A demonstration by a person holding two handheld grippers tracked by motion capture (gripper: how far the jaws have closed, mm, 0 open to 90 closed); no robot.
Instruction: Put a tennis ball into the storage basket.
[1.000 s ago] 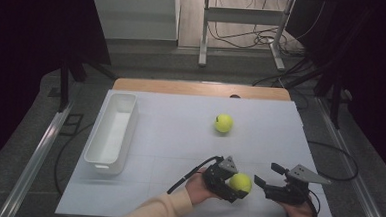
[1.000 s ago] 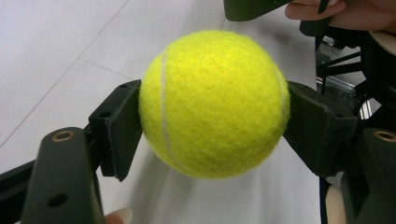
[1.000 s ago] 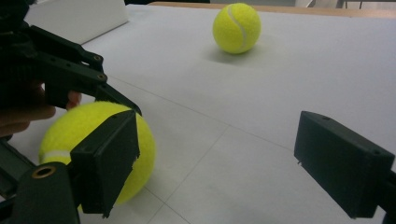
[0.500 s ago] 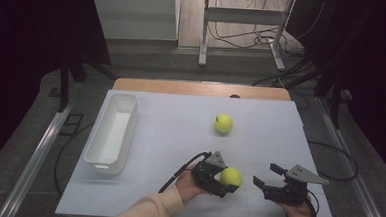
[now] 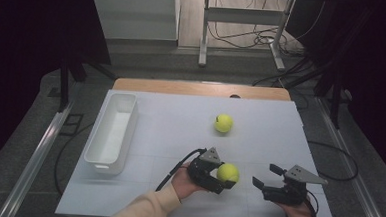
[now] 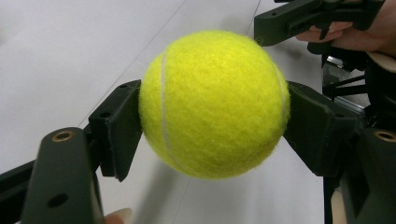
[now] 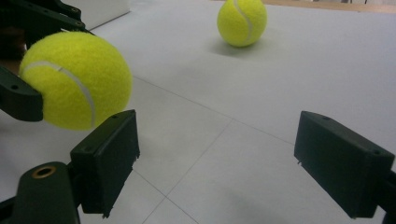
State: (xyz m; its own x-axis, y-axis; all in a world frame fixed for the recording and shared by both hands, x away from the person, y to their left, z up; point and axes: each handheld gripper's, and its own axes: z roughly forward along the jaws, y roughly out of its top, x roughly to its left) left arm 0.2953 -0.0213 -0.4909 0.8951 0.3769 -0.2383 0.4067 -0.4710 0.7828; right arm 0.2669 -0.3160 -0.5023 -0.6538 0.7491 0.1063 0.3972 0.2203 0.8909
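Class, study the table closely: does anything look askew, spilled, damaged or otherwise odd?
Nothing stands out. The white bin sits upright and empty at the table's left, one tennis ball rests alone on the white surface, and the other tennis ball is cleanly clamped in the left hand-held gripper.

Near ball (image 6: pixel 212 105): fuzzy yellow felt w/ smooth white seam. Far ball (image 5: pixel 224 123): same felt. Left gripper (image 5: pixel 225 183) & right gripper (image 7: pixel 224 168): matt black plastic, brass-look inserts. Worktop (image 5: pixel 170 122): smooth matt white. Bin (image 5: pixel 110 134): smooth white plastic.
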